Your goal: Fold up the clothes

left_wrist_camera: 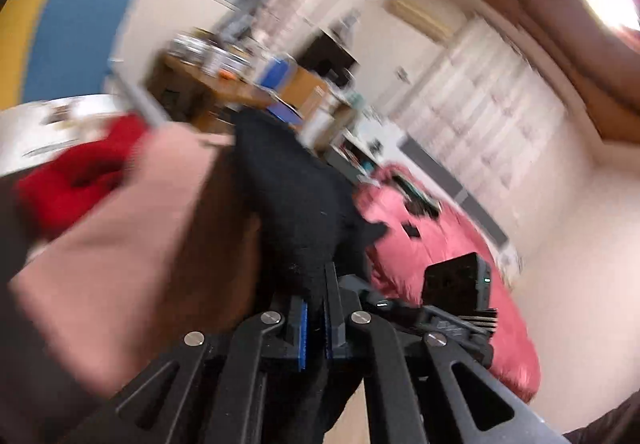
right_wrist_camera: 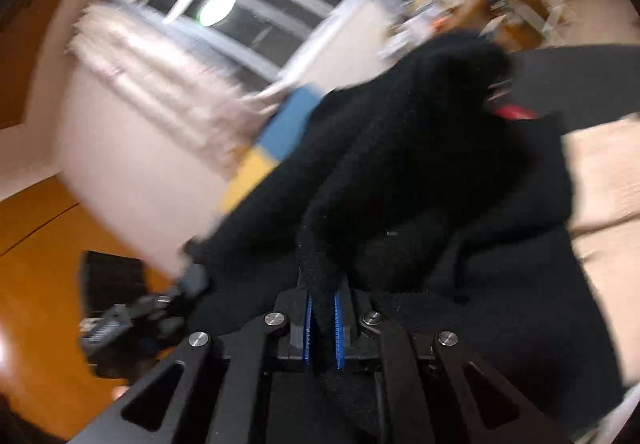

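Black knitted garment (right_wrist_camera: 420, 164) is being pinched by both grippers: the left gripper (left_wrist_camera: 316, 308) and right gripper (right_wrist_camera: 322, 308) are clamping its fabric between nearly closed blue pads.

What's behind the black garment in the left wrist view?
Behind the black garment a pink quilt shows to its right and a blurred wooden table above. What lies straight behind the cloth is covered. The left gripper is shut on it.
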The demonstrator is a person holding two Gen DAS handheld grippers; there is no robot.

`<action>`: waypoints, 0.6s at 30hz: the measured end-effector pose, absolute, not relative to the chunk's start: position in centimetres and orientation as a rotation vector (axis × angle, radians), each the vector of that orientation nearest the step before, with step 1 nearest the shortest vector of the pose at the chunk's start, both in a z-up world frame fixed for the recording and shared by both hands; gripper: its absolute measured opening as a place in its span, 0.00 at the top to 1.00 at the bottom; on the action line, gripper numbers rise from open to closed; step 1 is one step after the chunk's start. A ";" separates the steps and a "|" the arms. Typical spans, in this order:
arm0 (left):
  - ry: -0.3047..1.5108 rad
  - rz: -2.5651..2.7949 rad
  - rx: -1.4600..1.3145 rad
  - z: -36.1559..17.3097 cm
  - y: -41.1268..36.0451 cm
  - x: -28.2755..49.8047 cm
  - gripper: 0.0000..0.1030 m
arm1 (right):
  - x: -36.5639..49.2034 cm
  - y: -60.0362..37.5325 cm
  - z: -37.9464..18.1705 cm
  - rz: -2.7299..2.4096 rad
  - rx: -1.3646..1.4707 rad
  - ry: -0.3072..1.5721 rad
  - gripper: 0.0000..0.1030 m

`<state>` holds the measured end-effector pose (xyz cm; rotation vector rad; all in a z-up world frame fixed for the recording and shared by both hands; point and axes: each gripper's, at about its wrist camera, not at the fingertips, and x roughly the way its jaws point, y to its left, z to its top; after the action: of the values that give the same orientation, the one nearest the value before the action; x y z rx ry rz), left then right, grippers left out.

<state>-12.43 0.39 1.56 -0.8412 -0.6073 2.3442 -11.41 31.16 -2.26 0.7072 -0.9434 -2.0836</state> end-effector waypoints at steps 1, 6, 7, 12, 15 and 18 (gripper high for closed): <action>-0.641 2.403 -0.854 1.1 -2.0 -11.3 0.96 | -10.7 29.2 -1.9 -2.025 0.702 -0.928 0.91; -0.941 2.749 -1.003 -2.7 -15.3 -4.2 0.87 | -6.2 16.1 0.2 -1.714 0.688 -0.786 0.91; -0.982 2.791 -0.989 -3.0 -17.1 -2.2 0.86 | -5.0 13.1 0.6 -1.651 0.691 -0.748 0.91; -0.881 2.980 -0.953 -2.7 -20.7 6.9 0.86 | -0.1 1.3 2.2 -1.448 0.711 -0.620 0.91; -0.951 3.022 -0.868 -1.8 -23.4 11.4 0.84 | 1.4 -3.7 3.5 -1.376 0.709 -0.580 0.91; -1.029 3.063 -0.784 -0.8 -26.1 15.9 0.82 | -1.7 -6.1 6.2 -1.323 0.672 -0.683 0.84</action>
<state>15.88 -26.11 -0.80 -0.7845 -1.0287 3.0627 -1.68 -6.13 6.24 0.6719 -0.6827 -1.3229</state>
